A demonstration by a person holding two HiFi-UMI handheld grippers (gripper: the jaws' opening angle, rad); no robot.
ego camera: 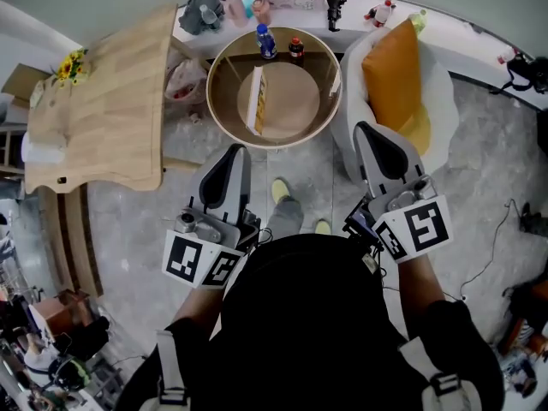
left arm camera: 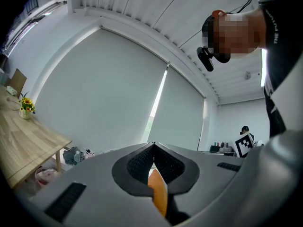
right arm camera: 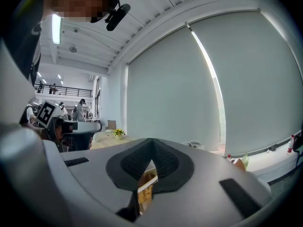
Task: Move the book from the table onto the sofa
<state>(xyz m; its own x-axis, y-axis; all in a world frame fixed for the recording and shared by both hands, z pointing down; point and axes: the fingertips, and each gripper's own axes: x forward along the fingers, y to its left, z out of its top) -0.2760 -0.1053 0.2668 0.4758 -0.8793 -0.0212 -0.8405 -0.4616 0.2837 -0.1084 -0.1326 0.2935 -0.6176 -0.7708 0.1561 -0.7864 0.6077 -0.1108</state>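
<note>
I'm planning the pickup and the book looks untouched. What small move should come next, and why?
Probably reach forward to the round table, opening on the way. The left tool and right tool are both shut and empty, short of the rim, while the book sits there untouched, not on the sofa.

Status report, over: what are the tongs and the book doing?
Left tongs and right tongs shut, empty. Book on round table, untouched. Orange cushion sits on sofa.

No legible words or numbers. Square black-and-white markers [ego camera: 202, 262] top the left hand-held gripper [ego camera: 233, 151] and right hand-held gripper [ego camera: 363, 128]; the book [ego camera: 257, 101] shows unreadable print.
</note>
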